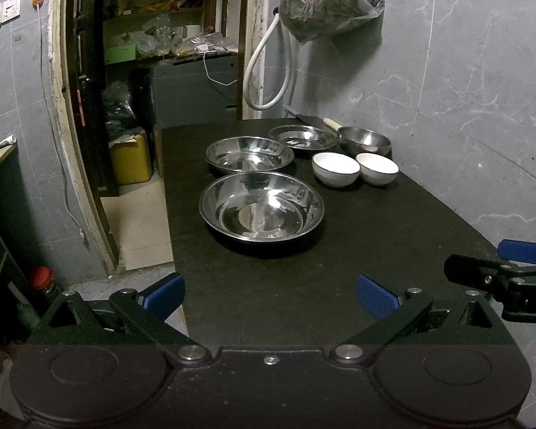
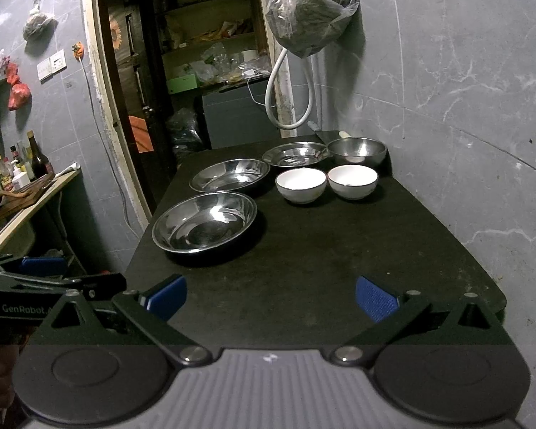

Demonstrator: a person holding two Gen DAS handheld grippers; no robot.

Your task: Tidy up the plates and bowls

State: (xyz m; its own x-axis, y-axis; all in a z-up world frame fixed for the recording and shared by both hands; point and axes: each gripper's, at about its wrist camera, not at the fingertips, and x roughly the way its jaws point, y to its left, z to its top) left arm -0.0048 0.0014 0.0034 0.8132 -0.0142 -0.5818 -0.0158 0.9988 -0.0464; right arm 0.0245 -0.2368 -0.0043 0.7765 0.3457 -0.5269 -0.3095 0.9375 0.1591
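Left gripper [image 1: 271, 295], right gripper [image 2: 271, 295] – fingers spread, empty, above near end of black table [image 2: 321, 257]. Steel plates [image 1: 262, 208], white bowls [image 2: 301, 185] – far end.

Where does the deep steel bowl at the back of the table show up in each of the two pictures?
Left wrist view: deep steel bowl, right of centre, by the wall.
Right wrist view: deep steel bowl, right of centre, behind the white bowls.
Shared landmark: the hanging plastic bag above it.
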